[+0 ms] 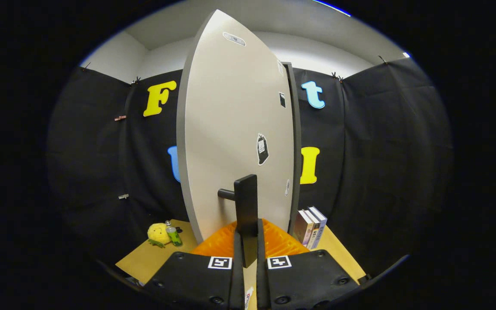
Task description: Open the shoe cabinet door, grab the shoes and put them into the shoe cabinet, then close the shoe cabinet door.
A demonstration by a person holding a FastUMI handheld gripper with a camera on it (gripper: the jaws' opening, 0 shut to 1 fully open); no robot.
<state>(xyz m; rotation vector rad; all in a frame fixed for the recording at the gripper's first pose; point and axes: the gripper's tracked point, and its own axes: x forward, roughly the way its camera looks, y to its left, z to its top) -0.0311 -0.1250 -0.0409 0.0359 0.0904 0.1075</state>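
We are looking at the shoe cabinet door (235,129) as the largest thing ahead, a pale panel standing upright and angled edge-on to us, so we are judging it partly swung rather than flush, though we cannot tell from here whether it is on its way open or shut. Behind its far edge the cabinet frame (296,142) is showing as a dark strip. Below, the table (144,258) is carrying a row of books (312,227) just right of the door, and a yellow plush toy (158,234) with a small green bottle (173,236) touching it on the left. The dark bar handle (246,206) is standing off the door on a short post. The gripper (250,247) is closing its fingers on the lower end of that handle, both sides pressing it. We are seeing no shoes, so we cannot say whether they are stowed; the door step is the one in hand.
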